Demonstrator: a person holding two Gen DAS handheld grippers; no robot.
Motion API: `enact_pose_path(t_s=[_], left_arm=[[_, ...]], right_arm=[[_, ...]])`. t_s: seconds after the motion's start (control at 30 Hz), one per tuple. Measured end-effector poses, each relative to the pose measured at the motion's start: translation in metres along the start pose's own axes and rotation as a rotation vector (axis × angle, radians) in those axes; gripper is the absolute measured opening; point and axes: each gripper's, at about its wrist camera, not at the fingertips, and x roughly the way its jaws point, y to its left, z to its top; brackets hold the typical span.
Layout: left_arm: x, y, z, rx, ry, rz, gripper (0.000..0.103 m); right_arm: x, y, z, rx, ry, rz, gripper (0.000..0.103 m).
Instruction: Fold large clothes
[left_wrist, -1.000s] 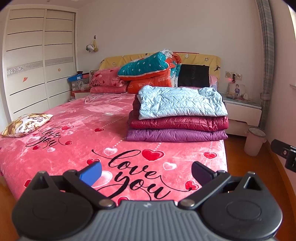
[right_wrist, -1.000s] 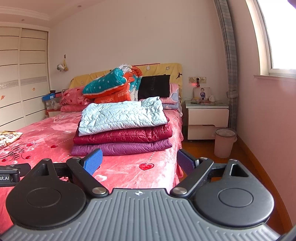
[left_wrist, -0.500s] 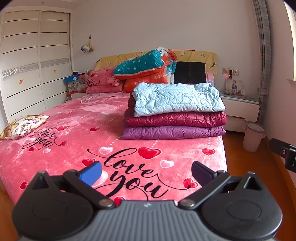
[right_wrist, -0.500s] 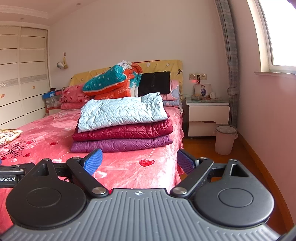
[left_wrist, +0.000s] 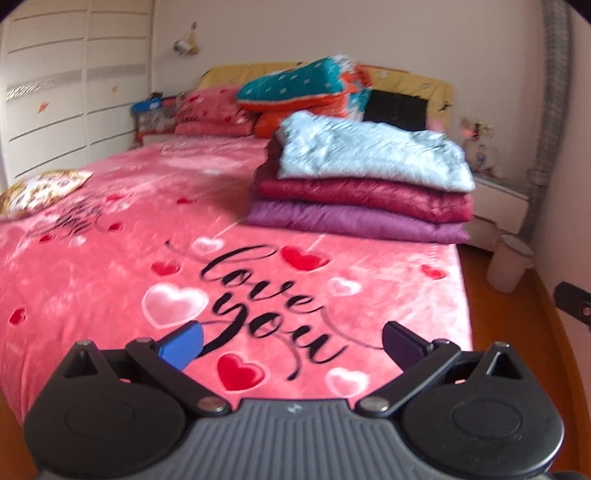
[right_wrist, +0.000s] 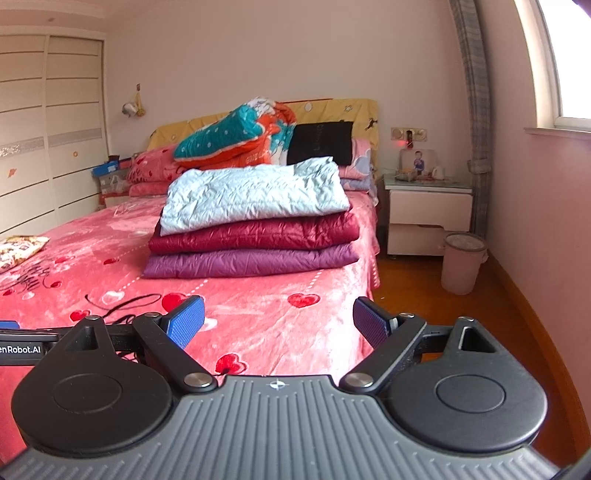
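Three folded jackets (right_wrist: 255, 218) sat stacked on the bed (left_wrist: 110, 258), soft, puffy and likely slippery, best pinched at hems, while left gripper (left_wrist: 293, 341) and right gripper (right_wrist: 277, 319) hung spread, empty.

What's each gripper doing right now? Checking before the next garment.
Left gripper: open, holding nothing.
Right gripper: open, holding nothing.

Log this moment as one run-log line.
left gripper: open, empty, over bed | right gripper: open, empty | stack: light blue jacket on maroon jacket on purple jacket, all folded
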Motion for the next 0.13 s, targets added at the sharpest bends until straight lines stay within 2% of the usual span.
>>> enact_pose_path(t_s=[0.13], left_arm=[[0.028,0.021,-0.005,-0.059,0.022,0.113,0.102]], right_arm=[[0.026,0.002,-0.004,-0.028,0.02,0.042,0.103]])
